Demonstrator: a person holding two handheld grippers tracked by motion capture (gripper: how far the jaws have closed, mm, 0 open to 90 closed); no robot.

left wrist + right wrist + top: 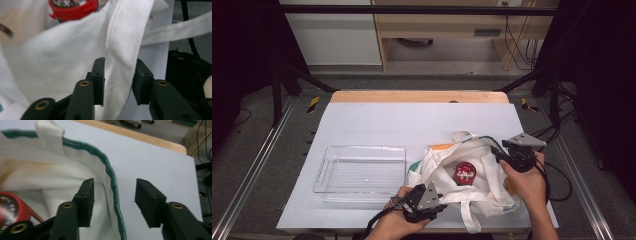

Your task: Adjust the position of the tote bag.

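Note:
A white cloth bag (479, 187) lies crumpled on the white table at the near right, its mouth spread. Inside it stands a red-lidded jar (465, 172), whose lid also tops the left gripper view (72, 8). My left gripper (441, 200) sits at the bag's near edge. In its own view its jaws (118, 75) stand open, with a fold of the bag's hem (122, 50) between them and a gap to the pads. My right gripper (499, 151) is at the bag's far right rim and stands open (113, 195). The green-stitched rim (112, 182) runs loose between its jaws.
An empty clear plastic tray (329, 170) stands left of the bag. A bag strap (469, 220) hangs over the table's front edge. The table's wooden back edge (417, 96) and metal frame rails border the work area, with cables (557, 175) trailing at the right.

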